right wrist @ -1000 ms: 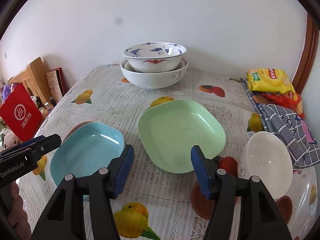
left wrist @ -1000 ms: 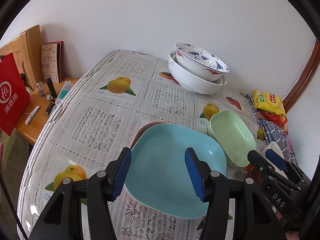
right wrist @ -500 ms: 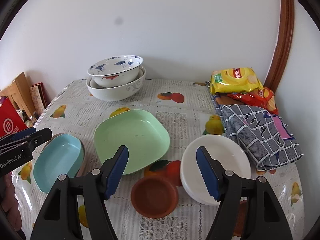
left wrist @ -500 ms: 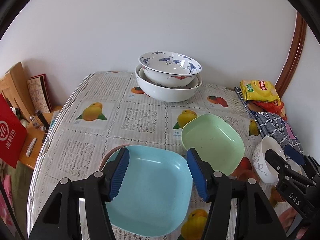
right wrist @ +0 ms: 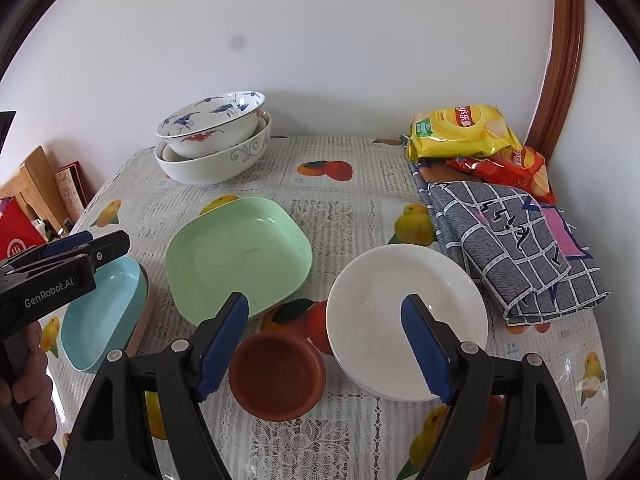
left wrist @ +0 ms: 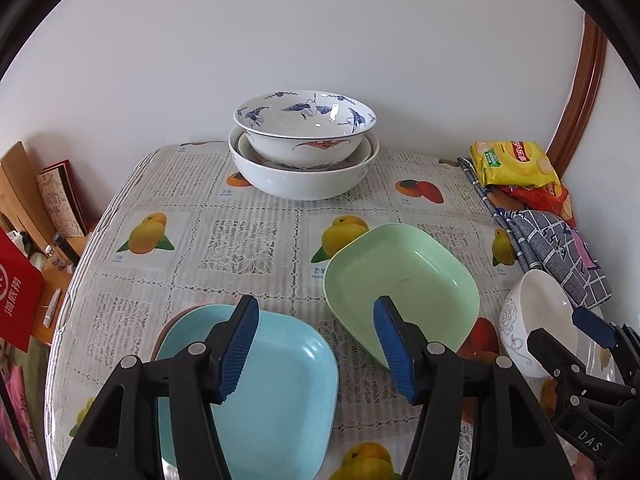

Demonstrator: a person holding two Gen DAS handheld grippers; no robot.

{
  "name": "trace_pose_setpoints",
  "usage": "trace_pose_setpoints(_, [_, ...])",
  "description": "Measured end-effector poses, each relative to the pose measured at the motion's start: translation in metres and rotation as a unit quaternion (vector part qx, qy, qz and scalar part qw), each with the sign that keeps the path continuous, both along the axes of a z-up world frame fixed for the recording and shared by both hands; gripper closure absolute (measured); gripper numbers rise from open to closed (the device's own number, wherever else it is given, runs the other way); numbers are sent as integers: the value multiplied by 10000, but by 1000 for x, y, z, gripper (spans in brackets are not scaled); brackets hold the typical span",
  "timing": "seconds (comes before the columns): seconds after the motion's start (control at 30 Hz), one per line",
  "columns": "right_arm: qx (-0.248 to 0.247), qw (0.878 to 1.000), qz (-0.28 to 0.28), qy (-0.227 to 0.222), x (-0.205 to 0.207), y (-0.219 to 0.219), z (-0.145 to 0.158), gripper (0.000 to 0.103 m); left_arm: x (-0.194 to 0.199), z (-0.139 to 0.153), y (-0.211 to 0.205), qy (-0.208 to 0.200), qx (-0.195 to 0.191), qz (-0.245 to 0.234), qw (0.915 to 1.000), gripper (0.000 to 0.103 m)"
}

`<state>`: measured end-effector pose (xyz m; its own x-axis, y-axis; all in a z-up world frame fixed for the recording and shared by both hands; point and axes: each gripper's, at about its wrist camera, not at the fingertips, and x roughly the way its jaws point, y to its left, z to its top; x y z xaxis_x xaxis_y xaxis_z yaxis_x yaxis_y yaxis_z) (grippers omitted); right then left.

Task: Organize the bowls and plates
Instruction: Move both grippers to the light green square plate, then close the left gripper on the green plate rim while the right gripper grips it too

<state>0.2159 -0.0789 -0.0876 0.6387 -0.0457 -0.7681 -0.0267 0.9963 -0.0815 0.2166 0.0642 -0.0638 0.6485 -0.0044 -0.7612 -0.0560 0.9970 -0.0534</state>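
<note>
A light blue square plate lies on a pinkish plate at the table's near left. My left gripper hovers open above its far edge, holding nothing. Just past the left gripper's right finger sits a green square plate, also in the right wrist view. My right gripper hangs over a small brown bowl and a white bowl. Its jaws are opening and nothing is between them. Two large painted bowls stand nested at the back.
Chip bags and a checked cloth fill the back right corner. A low side shelf with a red bag and books stands past the table's left edge. The wall runs close behind the table.
Both hands have moved to the right across the table. The white and brown bowls came into the right wrist view. The right gripper's jaws have spread wider.
</note>
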Motion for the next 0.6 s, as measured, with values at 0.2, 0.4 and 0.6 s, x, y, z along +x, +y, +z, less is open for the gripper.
trace_pose_setpoints(0.2, [112,9997,-198,58,15,-2,-6,25,10,-3,-9,103,120,-253,9996,45])
trace_pose_setpoints(0.4, [52,9997,-226,96,29,2,-13,25,23,-7,-8,245,98,-326,9991,45])
trace_pose_setpoints(0.6, [23,9996,-149,222,38,8,-23,25,34,-18,2,452,-119,-256,9986,45])
